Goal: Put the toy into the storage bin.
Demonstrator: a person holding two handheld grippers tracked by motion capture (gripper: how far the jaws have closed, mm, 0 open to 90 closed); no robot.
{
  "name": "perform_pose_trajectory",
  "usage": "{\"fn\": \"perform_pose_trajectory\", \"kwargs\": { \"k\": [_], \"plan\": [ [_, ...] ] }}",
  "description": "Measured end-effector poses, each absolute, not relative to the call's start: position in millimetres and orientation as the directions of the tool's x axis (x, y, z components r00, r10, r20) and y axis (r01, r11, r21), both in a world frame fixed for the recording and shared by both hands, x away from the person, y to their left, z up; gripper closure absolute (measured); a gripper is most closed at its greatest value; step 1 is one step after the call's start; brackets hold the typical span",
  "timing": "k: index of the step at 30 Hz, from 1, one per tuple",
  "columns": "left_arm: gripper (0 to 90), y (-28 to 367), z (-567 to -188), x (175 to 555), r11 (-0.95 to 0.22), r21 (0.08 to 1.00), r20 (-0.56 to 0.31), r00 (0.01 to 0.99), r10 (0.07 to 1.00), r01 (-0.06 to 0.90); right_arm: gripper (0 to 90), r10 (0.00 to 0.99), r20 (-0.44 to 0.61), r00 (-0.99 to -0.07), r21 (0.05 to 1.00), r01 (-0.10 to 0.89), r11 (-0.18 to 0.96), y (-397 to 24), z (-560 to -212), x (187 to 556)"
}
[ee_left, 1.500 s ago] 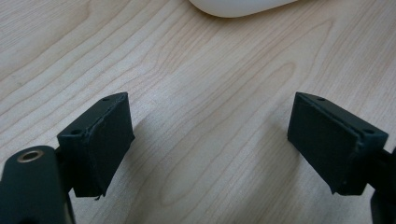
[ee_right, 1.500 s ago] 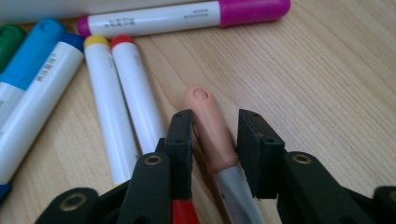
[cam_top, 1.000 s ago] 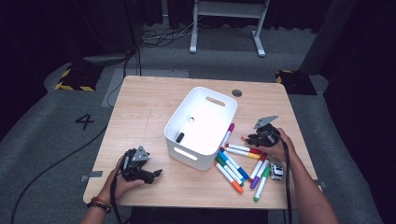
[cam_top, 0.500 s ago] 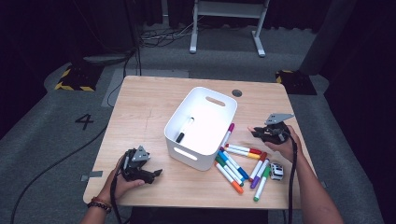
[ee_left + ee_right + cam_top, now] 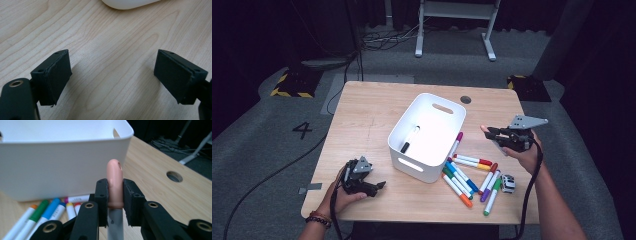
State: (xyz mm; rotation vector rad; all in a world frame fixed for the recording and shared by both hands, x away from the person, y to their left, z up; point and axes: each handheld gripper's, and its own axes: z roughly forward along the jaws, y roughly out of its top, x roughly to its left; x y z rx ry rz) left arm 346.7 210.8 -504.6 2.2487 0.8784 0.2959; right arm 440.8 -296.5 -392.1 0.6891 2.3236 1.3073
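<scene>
right gripper (image 5: 490, 133) mid-right of frame, raised level, clamped on peach-capped marker (image 5: 114, 183), left gripper (image 5: 379, 185) lower left, resting on table (image 5: 362, 110), jaws wide

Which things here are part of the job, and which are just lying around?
In the job: right gripper, shut on a peach-capped marker; white bin; loose markers; black marker in the bin.

Lying about: small toy car; open left gripper, resting.

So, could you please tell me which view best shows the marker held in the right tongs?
The right gripper view: the peach-capped marker stands close up, clamped between the jaws. The high view shows just its small tip ahead of the right tongs. The left gripper view shows bare table.
</scene>
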Motion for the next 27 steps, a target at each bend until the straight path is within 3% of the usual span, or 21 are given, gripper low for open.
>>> {"fn": "perform_pose_trajectory", "kwargs": {
  "k": [11, 21, 27],
  "plan": [
    [14.3, 210.8, -504.5, 346.7, -0.530, 0.679, -0.036, 0.744, 0.667, 0.508, 75.2, 0.531, -0.096, -0.842, 0.896, 0.158, 0.414, -272.0, -353.2, 420.1],
    [14.3, 210.9, -504.6, 346.7, -0.531, 0.679, -0.035, 0.745, 0.666, 0.506, 75.1, 0.465, -0.092, -0.881, 0.918, 0.107, 0.383, -221.8, -311.4, 411.8],
    [14.3, 211.1, -504.2, 346.7, -0.535, 0.678, -0.026, 0.744, 0.668, 0.504, 75.1, 0.435, -0.117, -0.893, 0.900, 0.090, 0.426, -185.7, -293.1, 406.1]
  ]
}}
